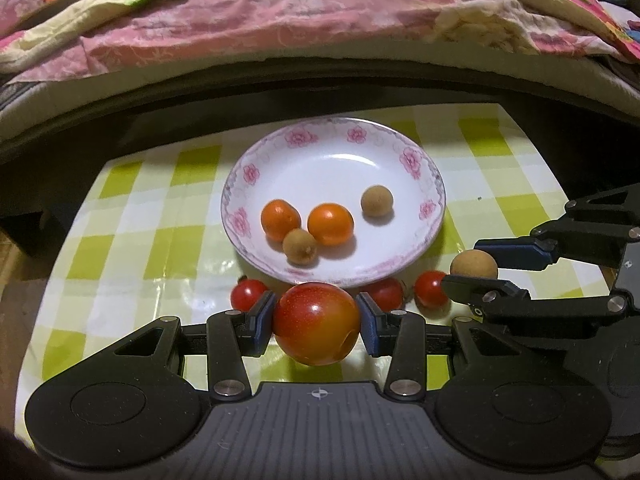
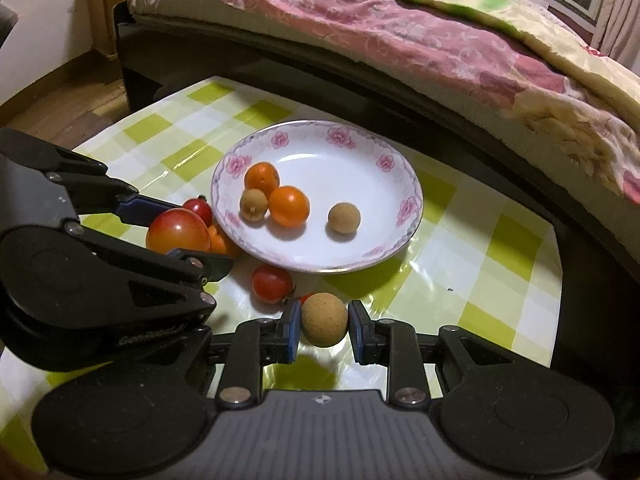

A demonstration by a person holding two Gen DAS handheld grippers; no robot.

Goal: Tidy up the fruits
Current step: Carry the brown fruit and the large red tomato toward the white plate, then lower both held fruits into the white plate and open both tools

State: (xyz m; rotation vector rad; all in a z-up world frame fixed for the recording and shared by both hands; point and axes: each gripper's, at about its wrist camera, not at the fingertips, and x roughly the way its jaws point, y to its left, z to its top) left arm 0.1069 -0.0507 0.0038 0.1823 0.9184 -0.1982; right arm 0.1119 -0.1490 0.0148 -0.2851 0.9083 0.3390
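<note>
Between left fingers (image 1: 264, 322): plum (image 1: 316, 322); between right fingers (image 2: 291, 332): longan (image 2: 324, 319).

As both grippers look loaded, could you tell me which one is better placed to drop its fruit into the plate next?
Probably left. The left gripper holds the large red fruit right at the plate rim; the right gripper holds its longan farther back.

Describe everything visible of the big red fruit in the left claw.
The big red fruit is round, glossy and smooth, red shading to orange-yellow underneath, with pale speckles. The left claw is shut on it, one blue pad on each side. It sits just in front of the flowered plate, the largest fruit in view.
</note>
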